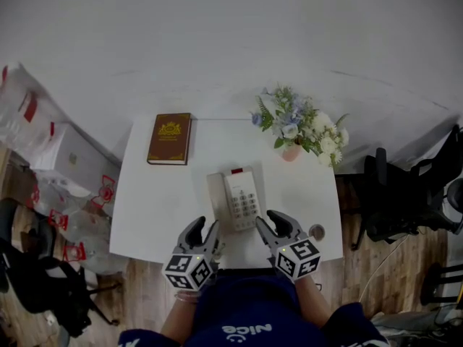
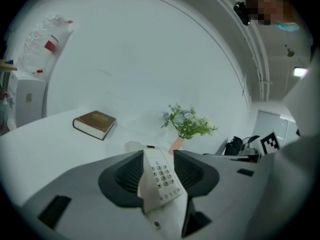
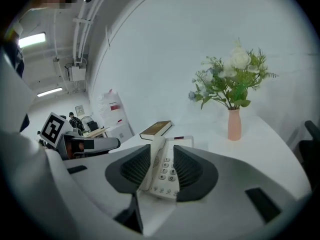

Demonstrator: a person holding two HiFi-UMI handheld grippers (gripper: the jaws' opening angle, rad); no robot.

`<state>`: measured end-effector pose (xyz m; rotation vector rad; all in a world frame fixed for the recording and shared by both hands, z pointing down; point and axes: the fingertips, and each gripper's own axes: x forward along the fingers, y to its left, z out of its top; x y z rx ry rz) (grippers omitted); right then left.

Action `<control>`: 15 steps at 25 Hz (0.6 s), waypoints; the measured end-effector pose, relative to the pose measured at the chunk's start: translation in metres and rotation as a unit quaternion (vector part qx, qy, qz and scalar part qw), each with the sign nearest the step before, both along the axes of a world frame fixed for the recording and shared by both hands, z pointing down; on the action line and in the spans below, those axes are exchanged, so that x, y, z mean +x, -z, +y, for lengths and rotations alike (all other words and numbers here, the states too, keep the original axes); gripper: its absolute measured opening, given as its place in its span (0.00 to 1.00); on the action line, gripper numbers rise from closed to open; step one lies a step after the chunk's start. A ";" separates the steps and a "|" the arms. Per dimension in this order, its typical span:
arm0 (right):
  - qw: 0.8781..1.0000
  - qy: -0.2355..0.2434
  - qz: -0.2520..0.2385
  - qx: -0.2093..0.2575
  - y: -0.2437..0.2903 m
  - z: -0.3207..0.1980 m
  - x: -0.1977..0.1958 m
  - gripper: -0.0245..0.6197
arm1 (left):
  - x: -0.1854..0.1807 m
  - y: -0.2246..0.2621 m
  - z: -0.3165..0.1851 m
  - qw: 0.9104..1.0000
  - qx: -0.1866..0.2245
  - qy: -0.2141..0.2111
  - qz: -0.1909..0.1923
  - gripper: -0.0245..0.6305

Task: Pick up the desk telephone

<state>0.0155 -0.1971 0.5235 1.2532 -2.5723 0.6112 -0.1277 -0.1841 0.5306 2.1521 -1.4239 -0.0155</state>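
Note:
The desk telephone (image 1: 241, 199) is off-white with a grey keypad, and its handset (image 1: 216, 196) rests along its left side. It lies near the front edge of the white table (image 1: 159, 201). My left gripper (image 1: 205, 231) hovers just left of the phone's near corner with its jaws apart. My right gripper (image 1: 270, 221) hovers just right of the near end, jaws also apart. In the left gripper view the phone (image 2: 164, 178) shows between the left gripper's (image 2: 157, 160) pads without touching them. The right gripper view likewise frames the phone (image 3: 165, 175) between the right gripper's (image 3: 161, 157) pads.
A brown book (image 1: 170, 138) lies at the table's far left. A pink vase of flowers (image 1: 298, 131) stands at the far right. A small round object (image 1: 316, 231) sits by the right front corner. Black chairs (image 1: 401, 197) stand right of the table, plastic bags (image 1: 43, 157) left.

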 end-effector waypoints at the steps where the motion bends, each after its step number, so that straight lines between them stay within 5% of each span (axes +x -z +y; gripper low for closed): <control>1: 1.000 0.003 -0.003 -0.007 -0.002 -0.002 -0.001 0.27 | 0.001 -0.002 -0.002 1.000 -0.010 -0.005 0.011 0.34; 11: 0.998 0.035 -0.027 -0.054 -0.012 -0.028 0.000 0.39 | 0.000 -0.028 -0.019 0.992 -0.092 -0.023 0.084 0.50; 15: 0.992 0.042 -0.053 -0.107 -0.026 -0.042 0.002 0.39 | -0.009 -0.035 -0.037 0.978 -0.122 -0.003 0.168 0.52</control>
